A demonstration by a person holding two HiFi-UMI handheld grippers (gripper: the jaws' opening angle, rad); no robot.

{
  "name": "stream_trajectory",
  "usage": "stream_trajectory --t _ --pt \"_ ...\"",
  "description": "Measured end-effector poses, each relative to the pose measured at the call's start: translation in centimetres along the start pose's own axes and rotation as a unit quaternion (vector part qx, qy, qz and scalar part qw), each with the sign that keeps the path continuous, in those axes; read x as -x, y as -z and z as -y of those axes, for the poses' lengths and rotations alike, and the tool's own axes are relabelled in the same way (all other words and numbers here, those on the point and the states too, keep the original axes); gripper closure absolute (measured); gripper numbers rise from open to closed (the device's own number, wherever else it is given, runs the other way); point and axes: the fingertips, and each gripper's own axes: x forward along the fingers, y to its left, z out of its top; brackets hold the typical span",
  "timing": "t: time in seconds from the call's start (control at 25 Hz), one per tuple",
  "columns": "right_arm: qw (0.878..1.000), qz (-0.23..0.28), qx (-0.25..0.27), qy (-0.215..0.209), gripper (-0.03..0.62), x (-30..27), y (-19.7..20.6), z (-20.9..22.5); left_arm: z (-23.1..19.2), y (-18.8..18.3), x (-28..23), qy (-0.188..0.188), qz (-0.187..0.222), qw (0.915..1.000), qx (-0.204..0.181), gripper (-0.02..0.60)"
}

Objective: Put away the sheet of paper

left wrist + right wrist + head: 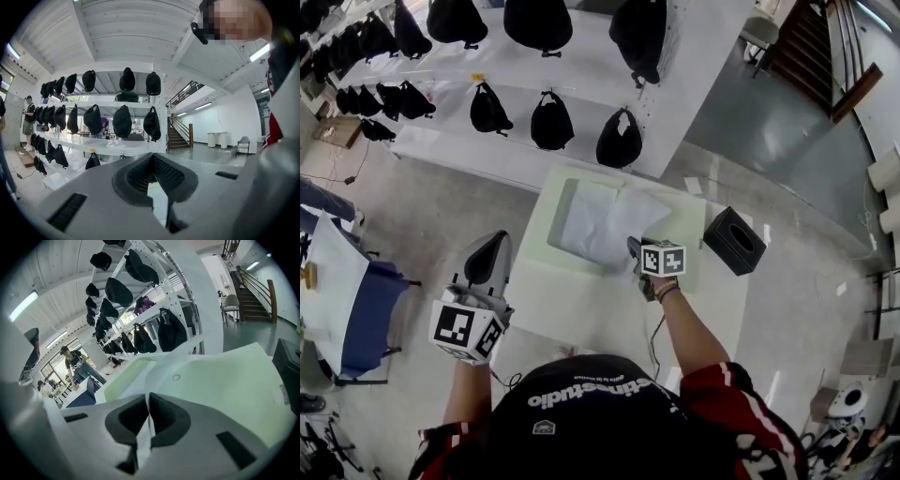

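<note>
Jaws: right gripper (149, 414) pinched shut on the near corner of the sheet of paper (161, 371); left gripper (151, 164) closed on nothing, held beside the table (581, 319) | Paper: spread across a shallow tray (555, 225) on that table | Handling: likely light, limp and easy to tear; an edge or corner grip suits it, with a slow lift.

I see bright, even indoor light, long white ceiling strip lamp (22, 305) glowing up-left of my right gripper (149, 401), soft faint shadows, strong fisheye bending at dark rims, close jaws blurred
</note>
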Motion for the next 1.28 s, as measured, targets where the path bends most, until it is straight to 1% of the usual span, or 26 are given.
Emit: stream_trajectory --t 0.12,0.24,0.32,0.4,0.44,0.52,0.68,0.92,1.12,1.28 --pt "1.0 -0.012 -0.012 0.019 0.581 -0.3 0.5 1.0 0.1 0.1 0.1 0.0 -0.002 1.0 -0.001 0.578" --pt "0.999 -0.01 -0.025 0.028 0.521 -0.5 0.6 2.0 0.2 0.3 0.1 -0.002 -0.005 1.0 0.0 0.578" --pt "0.998 -0.002 -0.051 0.035 0.498 -0.6 0.6 2.9 0.2 0.3 0.1 -0.002 -0.005 1.0 0.0 0.578" --pt "0.996 0.007 -0.079 0.045 0.494 -0.8 0.4 4.1 0.1 0.4 0.0 -0.002 -0.006 1.0 0.0 0.578" --pt "0.995 0.009 -0.088 0.05 0.504 -0.8 0.4 4.6 0.1 0.4 0.0 -0.003 -0.007 1.0 -0.001 0.578" --pt "0.995 0.009 -0.087 0.051 0.589 -1.0 0.2 5.0 0.0 0.5 -0.1 -0.004 -0.01 0.9999 -0.002 0.578" --pt "0.998 0.002 -0.053 0.024 0.591 -1.4 0.1 3.8 -0.1 0.6 -0.1 -0.006 -0.013 0.9999 -0.003 0.578" --pt "0.999 0.0 -0.044 -0.022 0.591 -1.7 -0.2 1.9 -0.2 0.6 -0.2 -0.009 -0.015 0.9998 -0.001 0.578" --pt "0.998 -0.007 -0.022 -0.064 0.591 -2.1 -0.5 0.2 -0.1 0.8 -0.2 -0.01 -0.015 0.9998 -0.003 0.578" --pt "0.997 -0.012 -0.019 -0.075 0.591 -2.7 -0.5 -0.3 0.0 0.9 0.0 -0.012 -0.016 0.9998 -0.005 0.578"
